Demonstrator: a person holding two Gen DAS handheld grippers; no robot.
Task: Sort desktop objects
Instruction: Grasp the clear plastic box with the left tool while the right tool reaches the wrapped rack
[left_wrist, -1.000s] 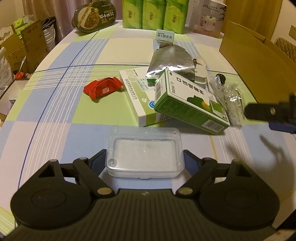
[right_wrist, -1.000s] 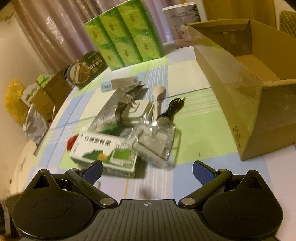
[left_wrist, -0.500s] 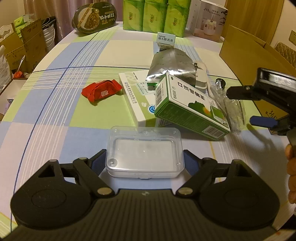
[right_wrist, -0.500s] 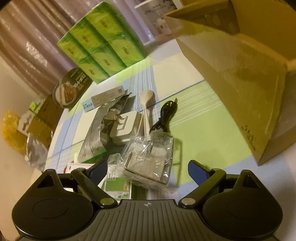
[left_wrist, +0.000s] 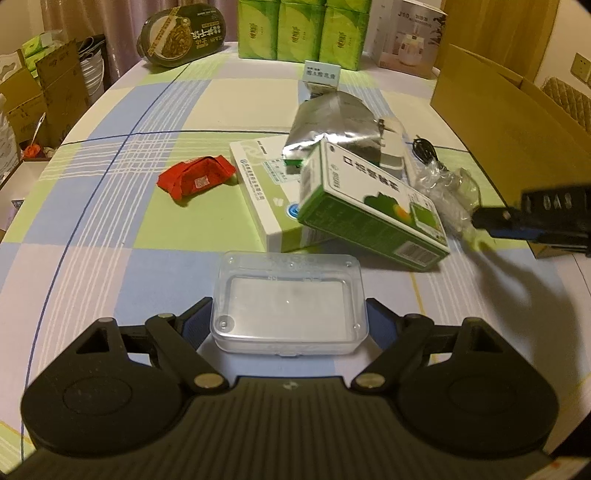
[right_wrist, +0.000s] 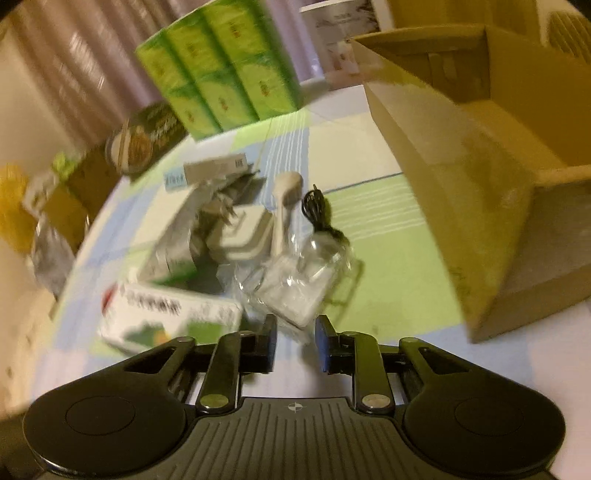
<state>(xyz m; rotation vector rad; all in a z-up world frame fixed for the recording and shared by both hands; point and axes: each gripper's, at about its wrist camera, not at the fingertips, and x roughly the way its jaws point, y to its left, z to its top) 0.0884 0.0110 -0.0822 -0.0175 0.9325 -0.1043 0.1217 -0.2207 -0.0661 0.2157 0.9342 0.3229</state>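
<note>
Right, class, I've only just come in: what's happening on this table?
A person is sorting clutter with a handheld gripper in each hand. The left gripper has its jaws around a clear plastic case on the checked tablecloth. The right gripper has just been closing its jaws on the near corner of a clear bag holding a white item. An open cardboard box stands to the right of the pile.

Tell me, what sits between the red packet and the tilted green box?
A flat white box, which the green box leans on, seen in the left wrist view.
</note>
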